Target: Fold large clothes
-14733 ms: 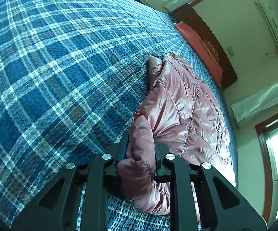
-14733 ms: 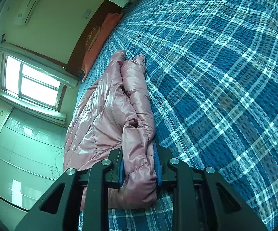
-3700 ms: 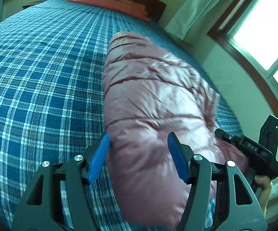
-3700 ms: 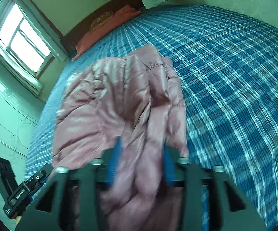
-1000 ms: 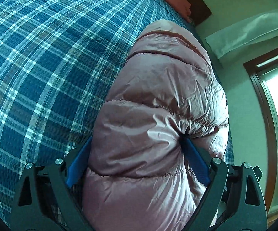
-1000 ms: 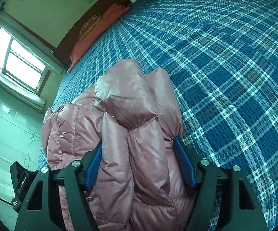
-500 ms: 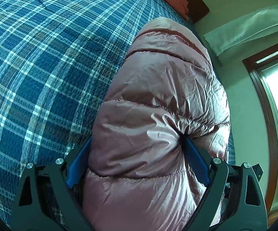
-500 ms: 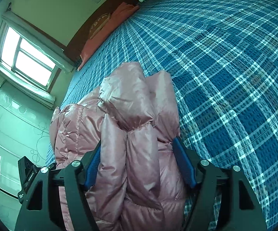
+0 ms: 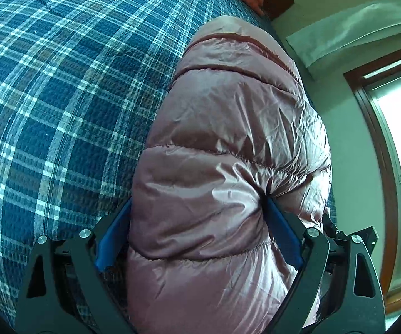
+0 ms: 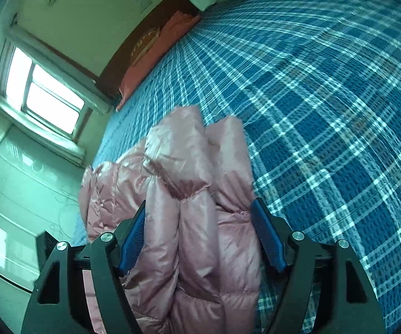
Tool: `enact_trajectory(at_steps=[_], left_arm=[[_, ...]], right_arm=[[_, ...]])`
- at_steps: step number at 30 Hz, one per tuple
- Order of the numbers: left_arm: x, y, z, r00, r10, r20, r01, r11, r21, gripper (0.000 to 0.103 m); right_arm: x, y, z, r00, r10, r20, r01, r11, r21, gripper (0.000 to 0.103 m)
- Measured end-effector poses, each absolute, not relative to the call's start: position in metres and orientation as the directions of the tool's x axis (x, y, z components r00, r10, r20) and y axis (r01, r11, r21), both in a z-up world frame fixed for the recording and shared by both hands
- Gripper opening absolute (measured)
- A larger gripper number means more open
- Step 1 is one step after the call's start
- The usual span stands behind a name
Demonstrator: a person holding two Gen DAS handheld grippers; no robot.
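Note:
A pink quilted puffer jacket (image 9: 228, 144) lies folded into a thick bundle on the blue plaid bedspread (image 9: 61, 97), near the bed's edge. My left gripper (image 9: 197, 203) spans one end of the bundle, its blue pads (image 9: 281, 233) dug into the fabric at a wide set. In the right wrist view the jacket (image 10: 189, 222) shows its stacked folds and sleeves. My right gripper (image 10: 200, 203) straddles that end. Its jaws have been widening, both blue pad faces (image 10: 268, 236) show, and the folds between them are no longer squeezed.
An orange-red pillow (image 10: 156, 53) lies against the dark headboard at the far end of the bed. A window (image 10: 44, 91) and pale cabinet doors (image 10: 19, 194) stand beside the bed. Plaid bedspread (image 10: 325, 111) stretches away beyond the jacket.
The right gripper's jaws have spread wider around the jacket's folds and the right hand has shifted a little sideways. The left gripper's hold looks the same.

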State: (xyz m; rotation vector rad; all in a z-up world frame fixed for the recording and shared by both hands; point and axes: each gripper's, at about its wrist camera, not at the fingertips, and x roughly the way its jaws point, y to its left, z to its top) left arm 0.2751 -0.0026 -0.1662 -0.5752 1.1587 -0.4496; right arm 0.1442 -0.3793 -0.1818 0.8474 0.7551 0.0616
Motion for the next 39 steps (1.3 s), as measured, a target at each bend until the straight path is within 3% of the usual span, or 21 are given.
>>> enact_trajectory(at_steps=[6,11,14,20,25,28,32,39], left_arm=[[0.274,0.019,-0.171,0.355,-0.655,-0.667,0.035,0.722,-0.691,0.090],[0.272,0.024,-0.172,0.356,-0.649,-0.672,0.046,0.730,-0.681,0.090],[0.269,0.024,-0.173,0.357,-0.650,-0.671,0.055,0.732,-0.679,0.090],[0.265,0.018,-0.170,0.342,-0.666,-0.663,0.076,0.723,-0.686,0.078],[0.260,0.006,-0.166,0.328,-0.681,-0.655,0.118,0.717,-0.687,0.062],[0.254,0.005,-0.159,0.348,-0.671,-0.654,0.148,0.729,-0.669,0.044],[0.243,0.006,-0.140,0.390,-0.658,-0.644,0.191,0.742,-0.642,0.031],[0.242,0.048,-0.106,0.473,-0.635,-0.611,0.195,0.751,-0.630,0.029]], right_arm=[[0.135,-0.392,-0.179,0.769,0.335,-0.545,0.232,0.648,0.726,0.072],[0.130,-0.400,-0.186,0.764,0.346,-0.545,0.237,0.635,0.735,0.072],[0.137,-0.392,-0.194,0.731,0.475,-0.490,0.179,0.559,0.809,0.074],[0.143,-0.374,-0.189,0.681,0.480,-0.553,0.149,0.649,0.746,0.073],[0.146,-0.351,-0.195,0.663,0.495,-0.561,0.129,0.663,0.737,0.047],[0.138,-0.345,-0.188,0.682,0.491,-0.542,0.108,0.666,0.738,0.033],[0.125,-0.338,-0.172,0.707,0.490,-0.510,0.081,0.660,0.747,0.025],[0.143,-0.303,-0.146,0.723,0.555,-0.412,-0.009,0.604,0.797,0.022]])
